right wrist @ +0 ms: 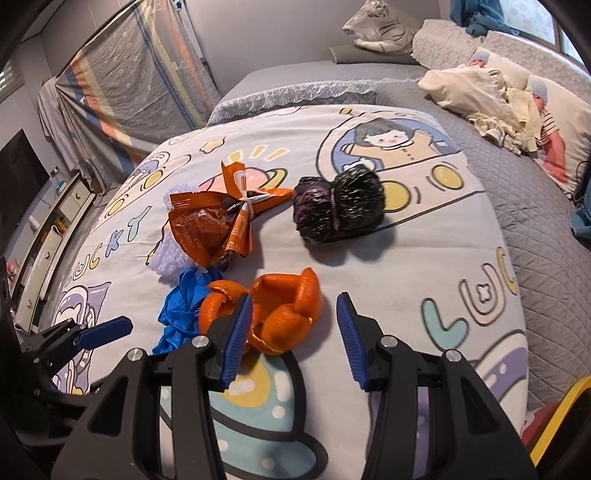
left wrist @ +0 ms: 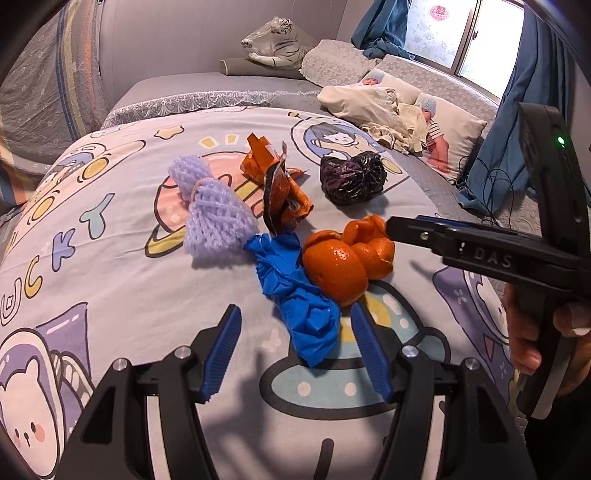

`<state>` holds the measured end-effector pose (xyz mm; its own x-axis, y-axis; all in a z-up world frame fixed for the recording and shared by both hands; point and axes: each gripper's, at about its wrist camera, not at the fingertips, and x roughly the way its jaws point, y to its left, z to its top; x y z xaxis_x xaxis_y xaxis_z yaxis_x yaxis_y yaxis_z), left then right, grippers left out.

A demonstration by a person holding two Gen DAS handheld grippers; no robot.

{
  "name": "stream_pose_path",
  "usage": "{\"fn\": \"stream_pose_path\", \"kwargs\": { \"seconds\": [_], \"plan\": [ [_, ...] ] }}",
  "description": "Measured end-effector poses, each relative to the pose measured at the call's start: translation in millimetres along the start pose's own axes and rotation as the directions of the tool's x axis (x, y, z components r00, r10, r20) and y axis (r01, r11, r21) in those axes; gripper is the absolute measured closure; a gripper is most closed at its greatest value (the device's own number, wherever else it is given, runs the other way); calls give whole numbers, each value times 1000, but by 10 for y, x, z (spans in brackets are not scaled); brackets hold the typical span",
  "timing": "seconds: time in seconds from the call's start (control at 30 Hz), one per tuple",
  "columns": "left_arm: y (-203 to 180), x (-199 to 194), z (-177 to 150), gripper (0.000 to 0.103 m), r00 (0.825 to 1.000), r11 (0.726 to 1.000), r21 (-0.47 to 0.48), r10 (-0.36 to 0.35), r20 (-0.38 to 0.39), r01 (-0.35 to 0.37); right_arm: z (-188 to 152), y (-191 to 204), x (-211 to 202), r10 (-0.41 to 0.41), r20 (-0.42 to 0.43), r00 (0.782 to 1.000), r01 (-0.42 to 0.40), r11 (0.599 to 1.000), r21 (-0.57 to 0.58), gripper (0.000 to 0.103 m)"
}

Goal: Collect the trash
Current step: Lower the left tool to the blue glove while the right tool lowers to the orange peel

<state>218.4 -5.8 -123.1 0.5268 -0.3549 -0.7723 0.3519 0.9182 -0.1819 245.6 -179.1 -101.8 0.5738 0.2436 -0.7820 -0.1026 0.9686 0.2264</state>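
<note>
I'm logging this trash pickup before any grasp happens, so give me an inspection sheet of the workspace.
Surface: cartoon bedspread over the bed.
Job's things: orange peel, blue glove, purple foam net, orange wrapper, black bag, all lying loose.
Clutter: nothing seen apart from the trash.
Grippers: left hand-held gripper open around the blue glove; right hand-held gripper open at the orange peel.
Cables: black wires by the blue curtain.
Surroundings: pillows, tiger plush, window.
</note>
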Motion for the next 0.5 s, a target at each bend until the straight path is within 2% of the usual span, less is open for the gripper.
{"fn": "stream_pose_path", "kwargs": {
  "seconds": [0.1, 0.5],
  "plan": [
    [24, 61, 9, 44, 1000, 1000, -5, -4, -11, 4, 23, -12, 93, 9, -21, 1000, -9, 1000, 9, 54],
    [53, 245, 12, 44, 999, 1000, -10, -17, -34, 16, 70, -78, 328, -15, -62, 998, 16, 1000, 25, 55]
  ]
}}
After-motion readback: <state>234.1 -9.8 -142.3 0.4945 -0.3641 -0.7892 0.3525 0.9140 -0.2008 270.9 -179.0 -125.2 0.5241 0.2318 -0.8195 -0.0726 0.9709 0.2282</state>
